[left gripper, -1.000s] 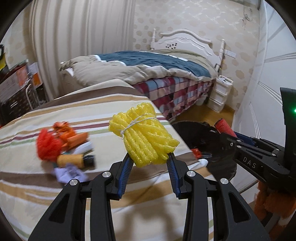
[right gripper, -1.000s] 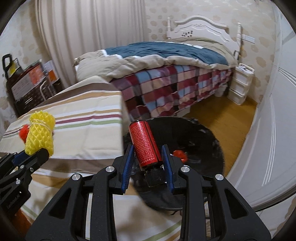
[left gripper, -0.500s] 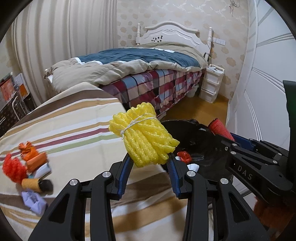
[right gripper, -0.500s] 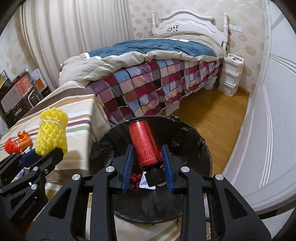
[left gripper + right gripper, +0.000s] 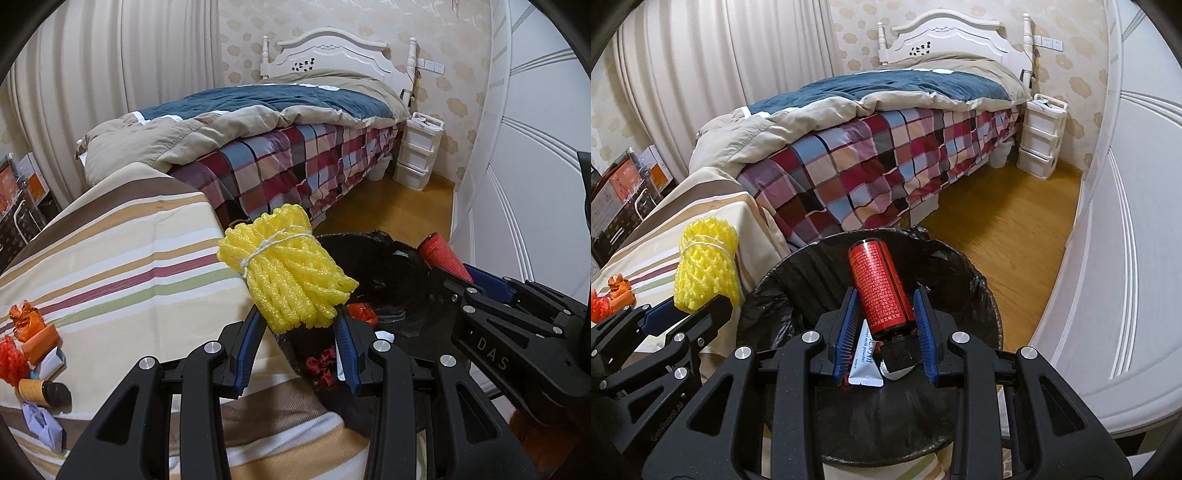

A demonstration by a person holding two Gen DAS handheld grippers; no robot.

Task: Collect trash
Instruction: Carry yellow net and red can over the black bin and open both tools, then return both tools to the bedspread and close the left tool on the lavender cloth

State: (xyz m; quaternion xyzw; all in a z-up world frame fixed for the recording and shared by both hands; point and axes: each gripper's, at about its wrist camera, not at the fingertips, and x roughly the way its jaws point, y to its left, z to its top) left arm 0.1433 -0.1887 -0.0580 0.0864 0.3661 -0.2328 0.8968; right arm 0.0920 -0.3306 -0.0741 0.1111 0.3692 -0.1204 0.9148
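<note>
My left gripper (image 5: 300,334) is shut on a yellow foam-net bundle (image 5: 286,271) tied with white string, held at the striped table's edge beside the bin. That bundle (image 5: 705,267) shows at the left of the right wrist view too. My right gripper (image 5: 886,325) is shut on a red bottle with a black cap (image 5: 879,288), held over the black-lined trash bin (image 5: 982,295). Red scraps (image 5: 362,312) and a white sachet (image 5: 864,365) lie inside the bin (image 5: 391,266). More trash (image 5: 33,354) sits on the striped cloth at the left.
A striped tablecloth (image 5: 122,266) covers the table on the left. A bed with a checked blanket (image 5: 886,166) stands behind the bin. White drawers (image 5: 1039,151) stand by the far wall, white closet doors (image 5: 1137,221) on the right, wooden floor (image 5: 1015,236) between.
Both grippers have swung right, from over the table toward the bin; the right one now holds the red bottle above the bin's opening. Both grips stay the same.
</note>
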